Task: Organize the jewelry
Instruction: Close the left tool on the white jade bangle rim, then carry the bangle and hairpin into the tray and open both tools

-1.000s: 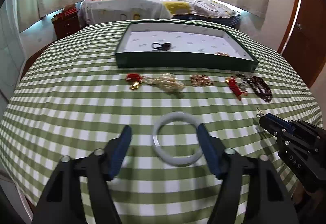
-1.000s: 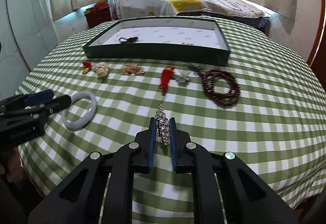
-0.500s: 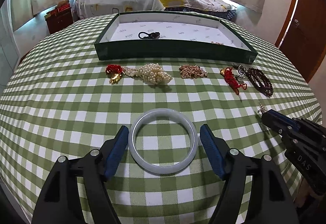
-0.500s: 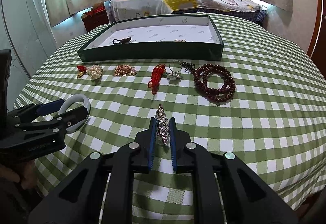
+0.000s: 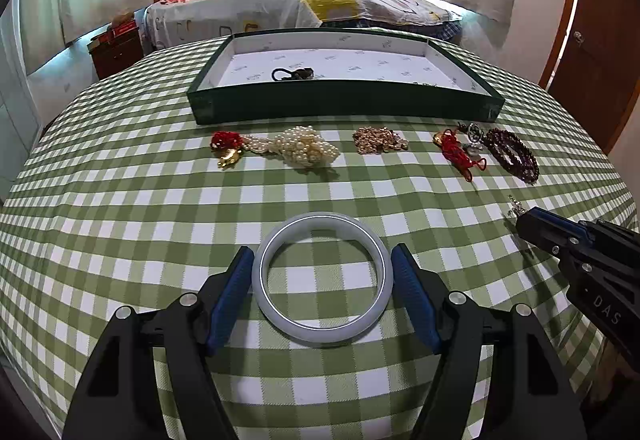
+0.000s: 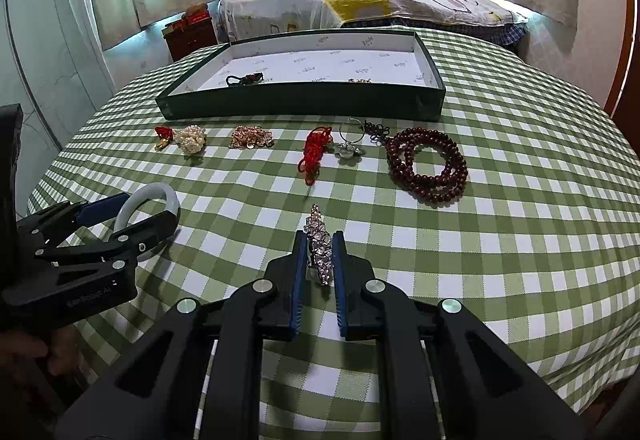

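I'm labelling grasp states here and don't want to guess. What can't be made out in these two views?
- Left tool on the bangle: left view leaves contact unclear; in the right view its own finger hides the ring's side.
- Small piece at the tray's right end: too small in the right view, mostly behind the front wall in the left.
- Crystal piece: its lower part sits hidden between the right tool's fingers.
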A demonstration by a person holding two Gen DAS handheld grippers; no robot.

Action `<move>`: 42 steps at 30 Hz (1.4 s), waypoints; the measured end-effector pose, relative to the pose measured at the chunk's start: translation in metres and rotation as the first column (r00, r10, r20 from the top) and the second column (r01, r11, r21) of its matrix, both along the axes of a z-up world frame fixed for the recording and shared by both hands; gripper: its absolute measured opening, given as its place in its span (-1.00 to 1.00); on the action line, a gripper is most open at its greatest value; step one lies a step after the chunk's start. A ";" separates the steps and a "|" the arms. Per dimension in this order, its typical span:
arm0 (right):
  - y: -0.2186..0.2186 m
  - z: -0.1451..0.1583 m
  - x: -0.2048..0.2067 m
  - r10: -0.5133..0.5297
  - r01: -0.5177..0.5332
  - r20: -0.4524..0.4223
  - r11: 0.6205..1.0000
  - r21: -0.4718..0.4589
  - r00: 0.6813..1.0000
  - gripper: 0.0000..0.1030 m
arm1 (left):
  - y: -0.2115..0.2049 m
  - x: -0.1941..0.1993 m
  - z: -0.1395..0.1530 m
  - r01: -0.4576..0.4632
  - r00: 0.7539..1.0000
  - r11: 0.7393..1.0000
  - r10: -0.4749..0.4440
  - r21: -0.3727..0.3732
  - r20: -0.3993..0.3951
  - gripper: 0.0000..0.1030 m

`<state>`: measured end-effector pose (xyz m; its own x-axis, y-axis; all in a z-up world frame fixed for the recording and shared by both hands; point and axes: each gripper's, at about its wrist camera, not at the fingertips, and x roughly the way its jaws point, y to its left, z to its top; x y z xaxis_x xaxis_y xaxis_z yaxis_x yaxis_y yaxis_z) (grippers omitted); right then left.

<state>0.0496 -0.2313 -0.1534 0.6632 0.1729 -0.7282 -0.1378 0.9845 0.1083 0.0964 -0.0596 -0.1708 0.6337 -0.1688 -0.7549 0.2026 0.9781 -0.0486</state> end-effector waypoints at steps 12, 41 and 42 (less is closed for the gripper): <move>-0.001 0.034 0.014 0.000 -0.003 0.074 0.999 0.033 0.997 -0.75 | 0.005 0.008 0.048 -0.014 0.992 1.000 0.016 -0.014 0.125 0.33; -0.030 0.062 0.255 -0.051 0.049 0.097 0.998 0.031 0.994 -0.75 | -0.014 0.237 0.064 -0.052 0.994 0.999 0.054 -0.015 0.096 0.33; -0.030 0.058 0.261 -0.051 0.049 0.084 0.998 0.032 0.995 -0.75 | -0.014 0.247 0.060 -0.057 0.996 0.998 0.058 -0.017 0.074 0.33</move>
